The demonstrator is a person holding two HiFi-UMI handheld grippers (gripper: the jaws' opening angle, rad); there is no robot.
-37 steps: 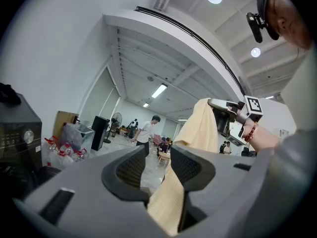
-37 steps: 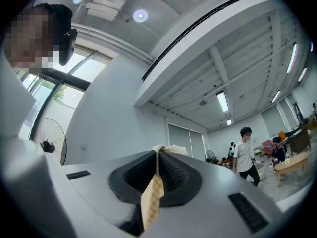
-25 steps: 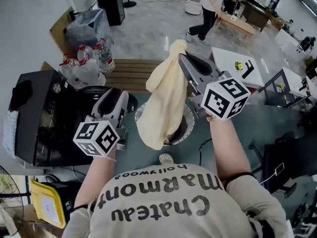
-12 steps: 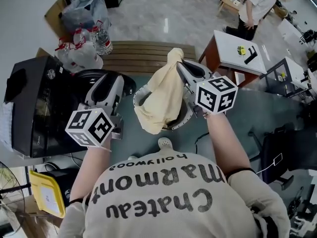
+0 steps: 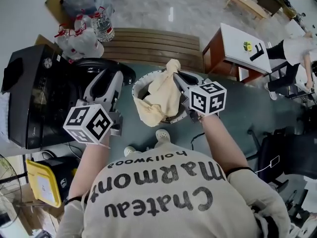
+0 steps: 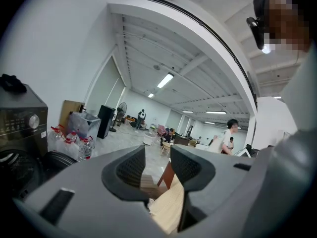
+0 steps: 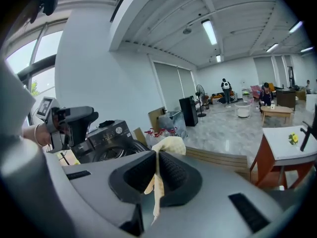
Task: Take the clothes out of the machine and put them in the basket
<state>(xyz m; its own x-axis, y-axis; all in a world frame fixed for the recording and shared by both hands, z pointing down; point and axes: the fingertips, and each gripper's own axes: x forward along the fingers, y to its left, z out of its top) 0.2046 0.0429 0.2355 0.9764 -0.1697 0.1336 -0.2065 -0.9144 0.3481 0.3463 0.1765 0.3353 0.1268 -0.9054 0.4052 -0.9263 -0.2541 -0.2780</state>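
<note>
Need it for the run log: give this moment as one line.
right gripper: shut on cream cloth | cream cloth: hangs over white basket | left gripper: open, empty

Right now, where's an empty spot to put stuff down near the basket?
The teal floor right of the basket, toward the white table, is bare; so are the wooden slats behind it. The yellow cloth hangs into the basket, and the washing machine crowds its left.

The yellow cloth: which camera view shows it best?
The head view: most of the cloth hangs from the right gripper over the basket. The right gripper view shows only the pinched fold. The left gripper view shows only a pale patch, unclear.
</note>
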